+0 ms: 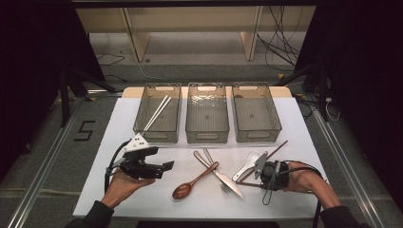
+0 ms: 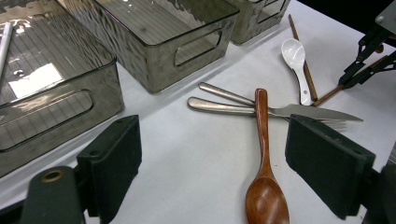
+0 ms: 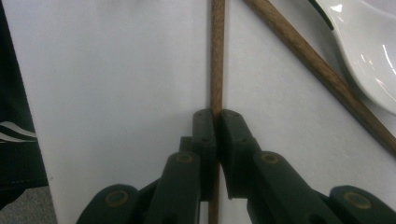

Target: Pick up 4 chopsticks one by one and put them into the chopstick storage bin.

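My right gripper (image 3: pixel 216 115) is shut on a thin brown chopstick (image 3: pixel 216 56) that lies on the white table; the pads pinch it from both sides. A second brown chopstick (image 3: pixel 317 65) runs slantwise beside it, next to a white ceramic spoon (image 3: pixel 369 51). In the high view the right gripper (image 1: pixel 262 174) sits at the table's right front, by the white spoon (image 1: pixel 247 164). My left gripper (image 1: pixel 163 160) hovers at the left front, open and holding nothing. Between its fingers (image 2: pixel 116 154) I see a wooden spoon (image 2: pixel 264 154), a knife (image 2: pixel 303 111) and a fork handle (image 2: pixel 224 93).
Three clear grey bins stand in a row at the back: the left bin (image 1: pixel 142 124) holds white chopsticks (image 1: pixel 157 113), the middle bin (image 1: pixel 207 135) and right bin (image 1: pixel 274 124) hold nothing. The table's front edge lies close to both hands.
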Available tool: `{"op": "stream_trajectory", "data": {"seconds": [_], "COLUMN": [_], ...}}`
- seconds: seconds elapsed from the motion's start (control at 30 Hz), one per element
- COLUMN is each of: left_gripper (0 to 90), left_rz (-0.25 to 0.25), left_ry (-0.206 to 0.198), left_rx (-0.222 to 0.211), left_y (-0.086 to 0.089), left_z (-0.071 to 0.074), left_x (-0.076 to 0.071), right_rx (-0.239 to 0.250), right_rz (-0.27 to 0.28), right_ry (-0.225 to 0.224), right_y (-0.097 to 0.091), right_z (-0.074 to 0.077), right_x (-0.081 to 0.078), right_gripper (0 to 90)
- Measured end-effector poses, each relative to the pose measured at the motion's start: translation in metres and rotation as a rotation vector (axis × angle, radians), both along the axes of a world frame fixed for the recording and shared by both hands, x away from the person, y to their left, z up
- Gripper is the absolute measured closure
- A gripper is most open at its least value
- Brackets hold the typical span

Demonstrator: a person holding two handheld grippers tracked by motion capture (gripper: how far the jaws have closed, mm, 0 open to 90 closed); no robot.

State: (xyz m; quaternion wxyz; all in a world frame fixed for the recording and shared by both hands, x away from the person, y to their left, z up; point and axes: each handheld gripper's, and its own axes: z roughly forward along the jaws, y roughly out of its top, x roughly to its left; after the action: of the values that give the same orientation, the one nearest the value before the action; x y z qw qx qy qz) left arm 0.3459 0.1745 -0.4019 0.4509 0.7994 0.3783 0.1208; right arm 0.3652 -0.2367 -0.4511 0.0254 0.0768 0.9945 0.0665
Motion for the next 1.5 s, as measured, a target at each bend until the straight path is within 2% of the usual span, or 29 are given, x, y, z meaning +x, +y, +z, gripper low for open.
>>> {"op": "stream_trajectory", "data": {"seconds": [0.17, 0.3, 0.43, 0.7, 1.1, 1.37, 1.5], "left_gripper": [18.1, 18.1, 18.1, 18.1, 19.8, 20.4, 22.4], "left_rz": [-0.003, -0.007, -0.034, -0.108, -0.208, -0.287, -0.343], "left_ry": [0.002, 0.007, 0.013, 0.025, 0.018, 0.016, 0.022], "left_rx": [0.002, 0.001, 0.013, 0.051, 0.084, 0.134, 0.163], "left_y": [0.0, -0.003, -0.007, -0.023, -0.054, -0.082, -0.101], "left_z": [0.0, -0.001, -0.001, -0.002, 0.002, -0.001, -0.006], "left_x": [0.001, 0.001, 0.001, -0.003, -0.006, -0.011, -0.012], "right_rx": [0.009, 0.05, 0.074, 0.111, 0.134, 0.142, 0.154], "right_rz": [0.027, 0.028, 0.037, 0.054, 0.094, 0.125, 0.141], "right_ry": [-0.009, -0.042, -0.092, -0.154, -0.18, -0.179, -0.193], "right_y": [-0.005, -0.007, -0.002, 0.015, 0.036, 0.047, 0.052], "right_z": [0.001, 0.012, 0.025, 0.037, 0.048, 0.053, 0.054], "right_x": [-0.001, -0.003, -0.007, -0.013, -0.021, -0.026, -0.029], "right_gripper": [85.7, 85.7, 85.7, 85.6, 85.6, 85.6, 85.6]}}
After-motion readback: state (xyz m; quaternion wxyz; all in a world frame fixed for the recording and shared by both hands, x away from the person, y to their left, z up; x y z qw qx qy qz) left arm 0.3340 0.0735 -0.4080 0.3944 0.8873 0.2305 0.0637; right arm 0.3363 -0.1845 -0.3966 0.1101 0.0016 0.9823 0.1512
